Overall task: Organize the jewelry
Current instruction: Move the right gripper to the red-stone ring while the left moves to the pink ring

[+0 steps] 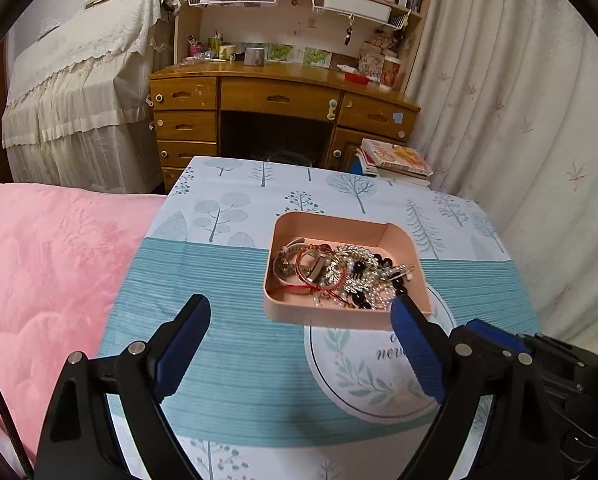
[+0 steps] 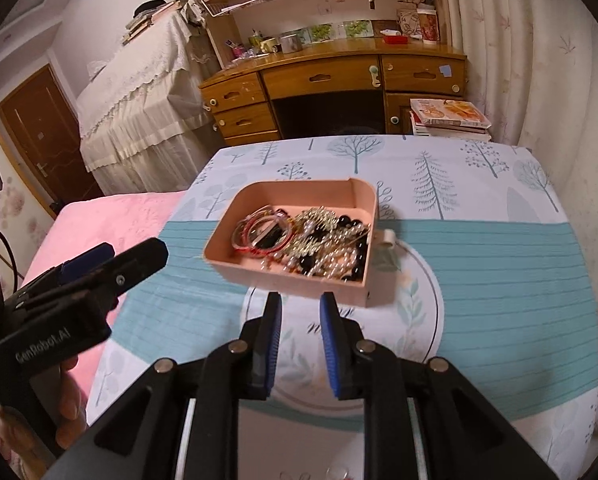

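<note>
In the left wrist view, the left hand-held gripper (image 1: 301,312) is filling the bottom of the frame with its black arms and blue pads, its jaws standing wide apart with nothing between them. The right pad is overlapping the near right corner of the tray in the picture; whether it is touching cannot be told.

In the right wrist view, the right hand-held gripper (image 2: 301,300) is sitting at bottom centre, its blue pads parted by a narrow gap and gripping nothing, its tips lying just short of the tray's near wall. At the left edge of that frame the left hand-held gripper is showing from the side, with fingers of the person's hand (image 2: 65,396) wrapping its handle.

Beneath both is lying the counter (image 1: 227,360), covered by a white and teal cloth printed with trees and a round leafy emblem. Just beyond the gripper tips, near the middle of each frame, the shallow pink rectangular tray (image 1: 341,224) is resting on the cloth, holding a tangled heap of jewelry (image 1: 339,276): red bangles, black beads, pearl strands and sparkling silver pieces.

At the left a pink quilted bed cover (image 1: 47,264) is lying beside the counter. Farther back, across the top of the frame, a wooden desk with drawers (image 1: 283,100) is standing, with pale curtains (image 1: 519,100) hanging at the right.
</note>
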Demonstrator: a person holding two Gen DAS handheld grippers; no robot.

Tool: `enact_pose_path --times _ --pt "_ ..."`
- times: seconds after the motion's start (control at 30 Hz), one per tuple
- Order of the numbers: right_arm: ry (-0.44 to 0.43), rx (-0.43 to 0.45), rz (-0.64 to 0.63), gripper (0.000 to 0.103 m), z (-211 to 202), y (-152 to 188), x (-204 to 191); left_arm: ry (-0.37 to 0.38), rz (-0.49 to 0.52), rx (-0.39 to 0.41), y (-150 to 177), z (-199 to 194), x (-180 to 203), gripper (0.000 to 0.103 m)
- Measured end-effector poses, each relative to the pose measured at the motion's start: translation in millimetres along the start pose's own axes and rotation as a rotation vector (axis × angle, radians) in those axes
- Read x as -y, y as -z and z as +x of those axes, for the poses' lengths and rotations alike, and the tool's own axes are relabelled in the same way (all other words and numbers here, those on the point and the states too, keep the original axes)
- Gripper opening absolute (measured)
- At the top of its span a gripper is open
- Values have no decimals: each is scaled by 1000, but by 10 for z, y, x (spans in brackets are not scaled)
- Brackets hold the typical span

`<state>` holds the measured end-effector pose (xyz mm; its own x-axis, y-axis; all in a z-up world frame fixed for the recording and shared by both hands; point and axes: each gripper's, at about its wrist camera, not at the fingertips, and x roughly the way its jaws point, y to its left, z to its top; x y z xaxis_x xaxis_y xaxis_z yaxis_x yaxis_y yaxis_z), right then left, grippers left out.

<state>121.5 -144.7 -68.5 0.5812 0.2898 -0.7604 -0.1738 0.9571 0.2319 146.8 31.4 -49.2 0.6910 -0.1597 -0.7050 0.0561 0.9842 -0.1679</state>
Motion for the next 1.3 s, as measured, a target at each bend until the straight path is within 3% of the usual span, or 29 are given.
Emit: enact_pose_path --times 0.7,1.0,1.13,1.3 --pt "-44 26 -14 20 -437 539 56 58 64 18 503 -591 192 91" --pt "-54 -3 -23 21 -415 762 162 108 105 -64 864 -510 15 91" --pt "-48 -6 -31 36 -403 873 210 121 84 -120 1050 -398 -123 91" --pt "-33 -20 -49 36 -355 1045 251 110 76 -197 1324 -283 -165 91"
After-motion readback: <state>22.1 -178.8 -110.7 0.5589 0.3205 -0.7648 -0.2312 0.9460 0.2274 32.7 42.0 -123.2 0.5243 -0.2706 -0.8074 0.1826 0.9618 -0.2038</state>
